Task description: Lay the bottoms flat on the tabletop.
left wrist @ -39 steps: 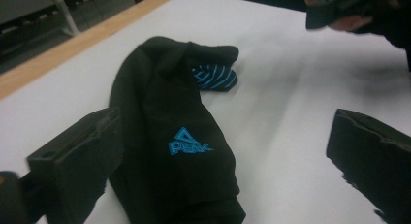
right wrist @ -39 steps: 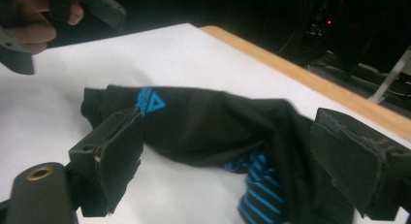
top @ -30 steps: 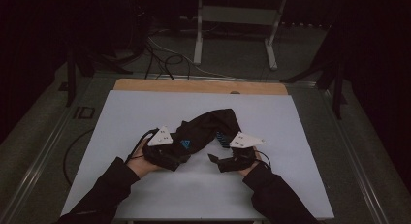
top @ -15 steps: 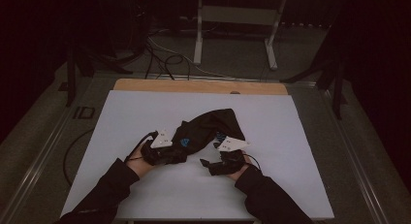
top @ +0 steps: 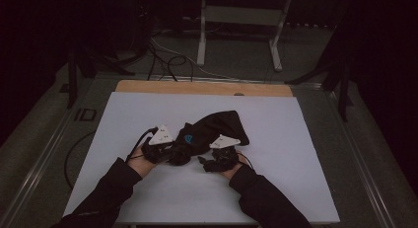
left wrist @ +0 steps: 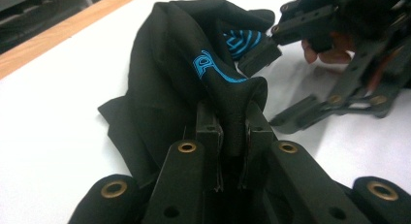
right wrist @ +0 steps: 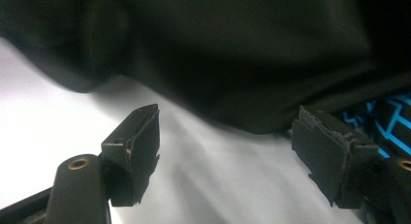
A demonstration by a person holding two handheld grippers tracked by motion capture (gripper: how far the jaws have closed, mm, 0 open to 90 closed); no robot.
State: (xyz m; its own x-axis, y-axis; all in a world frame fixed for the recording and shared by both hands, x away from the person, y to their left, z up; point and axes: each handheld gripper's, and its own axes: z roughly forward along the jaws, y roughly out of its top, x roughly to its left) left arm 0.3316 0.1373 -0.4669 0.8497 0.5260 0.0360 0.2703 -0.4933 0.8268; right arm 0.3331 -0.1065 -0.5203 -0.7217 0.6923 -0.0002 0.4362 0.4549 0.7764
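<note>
A black cloth [top: 217, 129] with a blue print lies crumpled at mid-table. My left gripper [top: 180, 151] is at its near-left end. In the left gripper view the jaws [left wrist: 235, 122] have just been closing and pinch a raised fold of the cloth [left wrist: 174, 64] between the pads. My right gripper [top: 204, 161] sits low at the cloth's near edge, close to the left one, and also shows across the fold [left wrist: 274, 86]. Its jaws [right wrist: 232, 146] have just been closing a little but stand wide. Bare table lies between them, and the cloth's hem [right wrist: 242, 54] lies just beyond the tips.
The white table top [top: 296, 164] has a wooden strip [top: 197, 87] along its far edge. Beyond it stand a metal frame's legs [top: 236, 30] and loose cables [top: 162, 55] on the dark floor. Both forearms in dark sleeves come in from the near edge.
The left jaws closed on a fold of the cloth. The right gripper moved left and down toward the cloth's near edge, and its jaws narrowed slightly.
</note>
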